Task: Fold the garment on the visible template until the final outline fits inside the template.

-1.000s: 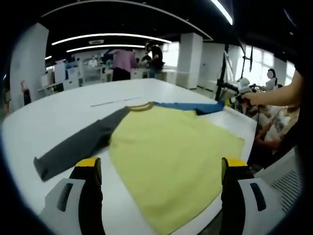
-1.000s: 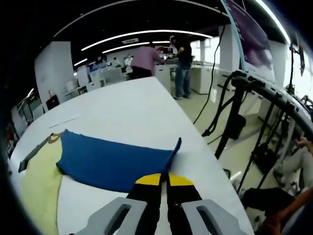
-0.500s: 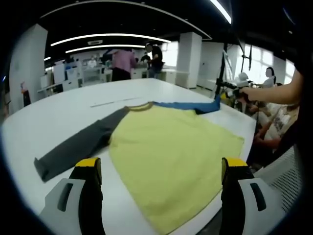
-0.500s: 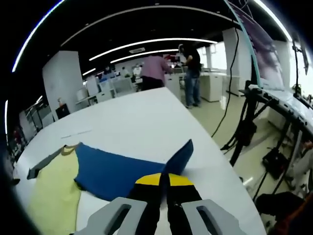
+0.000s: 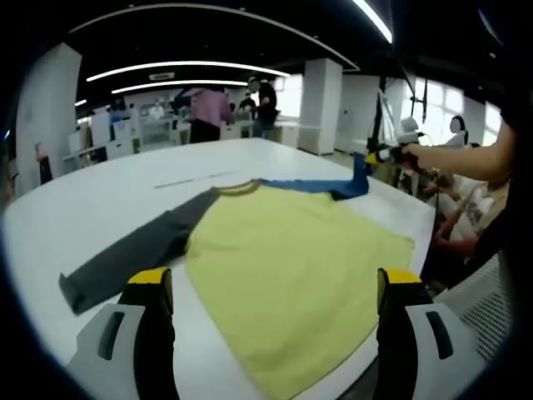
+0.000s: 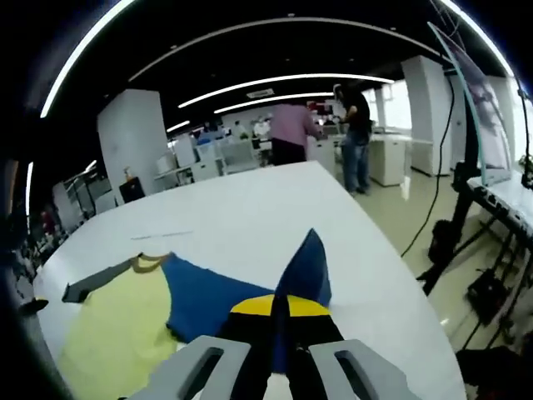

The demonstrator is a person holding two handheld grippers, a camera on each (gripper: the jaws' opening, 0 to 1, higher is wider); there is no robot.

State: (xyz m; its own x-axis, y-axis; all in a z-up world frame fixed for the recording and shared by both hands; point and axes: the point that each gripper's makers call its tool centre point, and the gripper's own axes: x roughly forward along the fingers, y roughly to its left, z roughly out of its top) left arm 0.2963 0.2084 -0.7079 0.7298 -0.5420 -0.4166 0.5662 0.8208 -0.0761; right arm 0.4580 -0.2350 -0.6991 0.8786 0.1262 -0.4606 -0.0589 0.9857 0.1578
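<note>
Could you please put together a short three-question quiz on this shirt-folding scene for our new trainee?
1. True or false: the right gripper is shut on the blue sleeve.
2. Which part of the shirt lies flat toward the left gripper's left jaw? A) grey sleeve B) yellow body C) collar
3. How do the left gripper's jaws stand?

Key: 1 true; 2 A; 3 wide open, holding nothing, above the white table.
</note>
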